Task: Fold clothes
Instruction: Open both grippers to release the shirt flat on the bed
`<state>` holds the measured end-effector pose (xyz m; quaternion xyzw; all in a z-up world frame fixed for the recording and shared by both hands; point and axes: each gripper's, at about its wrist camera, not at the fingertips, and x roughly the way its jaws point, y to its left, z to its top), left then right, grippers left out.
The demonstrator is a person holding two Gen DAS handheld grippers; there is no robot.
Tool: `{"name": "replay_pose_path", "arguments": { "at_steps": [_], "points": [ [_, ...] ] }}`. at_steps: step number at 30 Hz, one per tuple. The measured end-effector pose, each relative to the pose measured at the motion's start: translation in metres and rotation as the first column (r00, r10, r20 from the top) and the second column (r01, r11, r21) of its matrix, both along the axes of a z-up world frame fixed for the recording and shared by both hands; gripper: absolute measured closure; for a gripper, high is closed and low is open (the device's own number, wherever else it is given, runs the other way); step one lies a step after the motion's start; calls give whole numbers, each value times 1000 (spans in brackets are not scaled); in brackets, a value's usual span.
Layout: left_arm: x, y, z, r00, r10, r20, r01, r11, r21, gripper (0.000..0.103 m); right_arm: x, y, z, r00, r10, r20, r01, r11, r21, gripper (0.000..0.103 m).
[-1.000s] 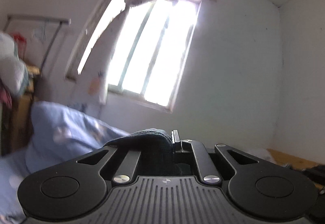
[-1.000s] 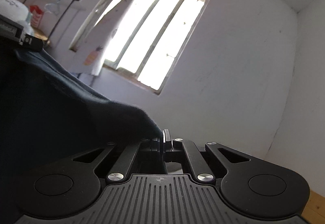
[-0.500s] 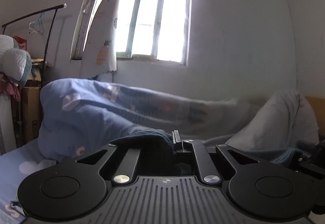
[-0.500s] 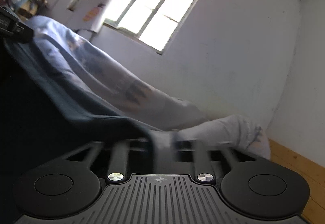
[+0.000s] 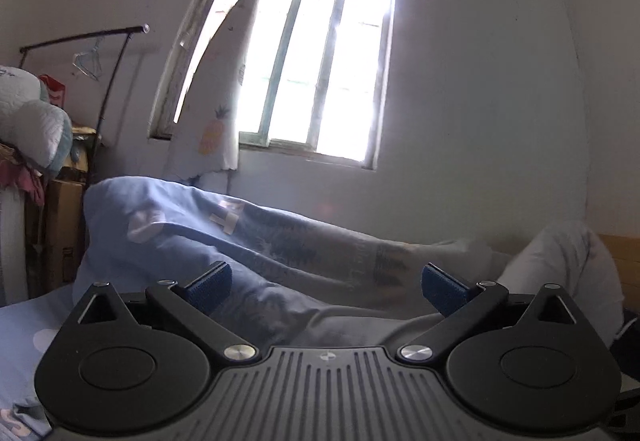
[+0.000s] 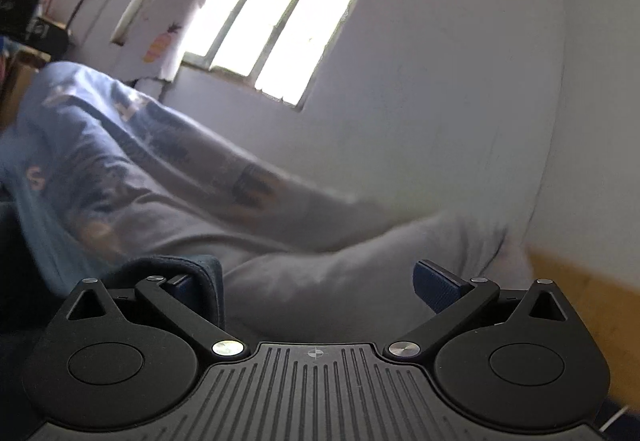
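Now I am holding my left gripper (image 5: 326, 283) wide and empty; my right gripper (image 6: 316, 281) is gaping too, the garment (image 6: 188, 273) draping over its left finger.

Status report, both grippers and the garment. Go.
Left gripper open, holds nothing. Right gripper open, dark blue garment draped against its left finger. Blue quilt heaped ahead, no obstruction seen.
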<state>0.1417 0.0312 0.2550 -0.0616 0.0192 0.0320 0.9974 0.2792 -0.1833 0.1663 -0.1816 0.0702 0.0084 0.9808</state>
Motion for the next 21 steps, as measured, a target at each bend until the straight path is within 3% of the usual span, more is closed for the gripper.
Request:
{"name": "replay_pose_path", "arguments": {
  "at_steps": [3,5,7,10,12,17,21],
  "points": [
    [-11,2,11,1000,-14,-15,13,999,-39,0,11,-7,-1,988,-13,-152,12,1000,-5,0],
    [-26,0,17,999,-34,-15,33,997,-70,0,21,-9,-9,963,-41,-266,32,999,-36,0],
    [-40,0,20,998,-61,-2,61,994,-90,0,32,-11,-18,924,-71,-377,49,996,-69,0],
    [-64,4,21,994,-109,32,111,989,-95,0,48,-14,-30,840,-120,-529,65,991,-121,0],
    [-86,9,22,990,-129,61,135,985,-103,0,52,-23,-36,802,-172,-571,134,985,-109,0],
    [-157,25,30,990,-117,78,127,983,-135,0,14,-50,-23,822,-122,-557,185,981,60,0],
    [-202,48,44,991,-63,115,80,985,-150,0,-47,-61,-10,867,-57,-495,124,987,104,0]
  ]
}}
